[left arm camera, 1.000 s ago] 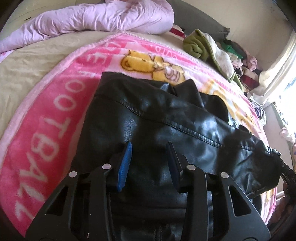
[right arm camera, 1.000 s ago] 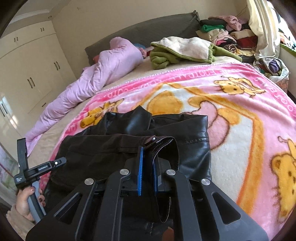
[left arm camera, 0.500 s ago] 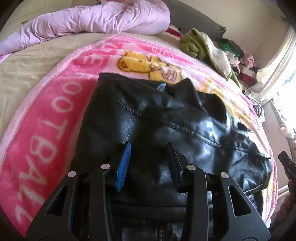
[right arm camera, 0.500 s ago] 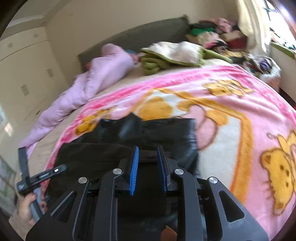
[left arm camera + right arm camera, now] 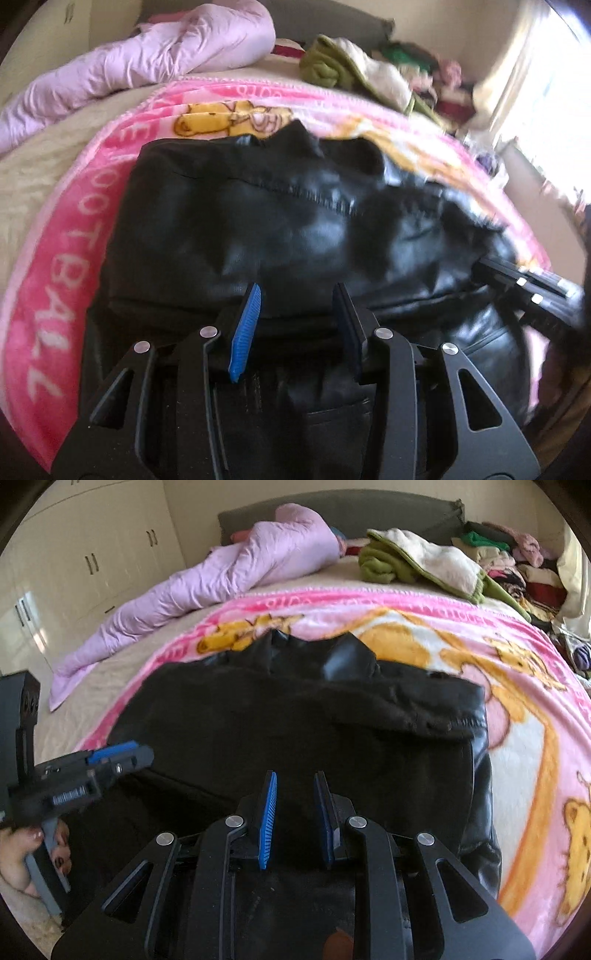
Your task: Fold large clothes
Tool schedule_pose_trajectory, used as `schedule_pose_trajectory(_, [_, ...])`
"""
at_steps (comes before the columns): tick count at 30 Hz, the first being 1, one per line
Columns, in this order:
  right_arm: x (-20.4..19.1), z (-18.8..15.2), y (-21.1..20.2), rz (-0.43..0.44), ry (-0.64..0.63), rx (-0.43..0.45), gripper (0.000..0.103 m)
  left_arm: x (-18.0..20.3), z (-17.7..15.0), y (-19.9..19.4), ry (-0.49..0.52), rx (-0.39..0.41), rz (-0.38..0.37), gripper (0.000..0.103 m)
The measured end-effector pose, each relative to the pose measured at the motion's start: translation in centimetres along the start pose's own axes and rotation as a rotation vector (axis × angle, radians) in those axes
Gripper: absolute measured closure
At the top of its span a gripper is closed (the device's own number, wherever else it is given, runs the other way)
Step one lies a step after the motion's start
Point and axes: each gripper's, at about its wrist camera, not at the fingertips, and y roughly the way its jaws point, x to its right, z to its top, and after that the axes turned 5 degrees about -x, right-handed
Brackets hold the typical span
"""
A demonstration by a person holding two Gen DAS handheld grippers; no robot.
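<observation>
A black leather jacket [image 5: 303,221] lies partly folded on a pink cartoon blanket [image 5: 66,258] on the bed; it also shows in the right wrist view [image 5: 295,731]. My left gripper [image 5: 298,295] is open and empty just above the jacket's near edge. My right gripper [image 5: 294,781] is open and empty over the jacket's near part. The left gripper also shows in the right wrist view [image 5: 118,755] at the left, and the right gripper shows in the left wrist view [image 5: 517,275] at the right edge of the jacket.
A lilac quilt [image 5: 221,572] lies bunched at the head of the bed. A green and cream garment [image 5: 413,561] and a pile of clothes [image 5: 517,561] sit at the far right. White wardrobes [image 5: 74,561] stand to the left.
My right gripper has let go of the jacket's edge and opened. The jacket flap now lies flat. Both grippers have shifted lower and nearer over the jacket.
</observation>
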Motion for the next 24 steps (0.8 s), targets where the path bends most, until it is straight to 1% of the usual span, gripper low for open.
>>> schedule_pose_trajectory(2, [0.7, -0.6, 0.3, -0.008, 0.019, -0.017, 0.082, 0.2, -0.1, 0.5, 0.009, -0.014, 0.012, 0.07])
schedule_pose_trajectory(4, [1.6, -1.3, 1.1, -0.043, 0.043, -0.058, 0.082, 0.0, 0.0, 1.1, 0.001, -0.038, 0.004, 0.07])
schedule_pose_trajectory(7, [3.0, -2.3, 2.4, -0.006, 0.098, -0.105, 0.082, -0.3, -0.2, 1.6, -0.006, -0.058, -0.009, 0.07])
schedule_pose_trajectory(11, [3.9, -3.0, 2.9, 0.043, 0.15, -0.094, 0.082, -0.3, -0.7, 1.6, -0.004, -0.059, -0.005, 0.07])
schedule_pose_trajectory(12, [3.9, -3.0, 2.7, 0.045, 0.155, -0.088, 0.082, -0.3, -0.7, 1.4, -0.008, -0.053, -0.008, 0.069])
schedule_pose_trajectory(13, [3.8, -2.8, 2.5, 0.043, 0.153, -0.082, 0.082, -0.3, -0.7, 0.9, -0.018, -0.037, -0.029, 0.065])
schedule_pose_trajectory(14, [3.7, -2.7, 2.0, 0.04, 0.152, -0.069, 0.082, -0.4, -0.6, 0.4, -0.029, -0.017, -0.058, 0.057])
schedule_pose_trajectory(15, [3.5, -2.5, 1.6, 0.041, 0.153, -0.054, 0.081, -0.4, -0.6, -0.1, -0.039, 0.009, -0.079, 0.054])
schedule_pose_trajectory(16, [3.4, -2.4, 1.0, 0.049, 0.155, -0.036, 0.079, -0.4, -0.5, -1.0, -0.044, 0.048, -0.087, 0.053])
schedule_pose_trajectory(19, [3.2, -1.8, -1.1, 0.061, 0.164, 0.035, 0.071, -0.2, -0.3, -2.4, -0.041, 0.119, -0.085, 0.053])
schedule_pose_trajectory(21, [3.2, -1.1, -2.2, 0.045, 0.169, 0.084, 0.07, -0.7, 0.0, -3.0, -0.06, 0.159, -0.068, 0.049])
schedule_pose_trajectory(24, [3.6, 0.3, -2.9, 0.028, 0.189, 0.124, 0.07, -1.5, 0.8, -2.9, -0.094, 0.167, -0.057, 0.046])
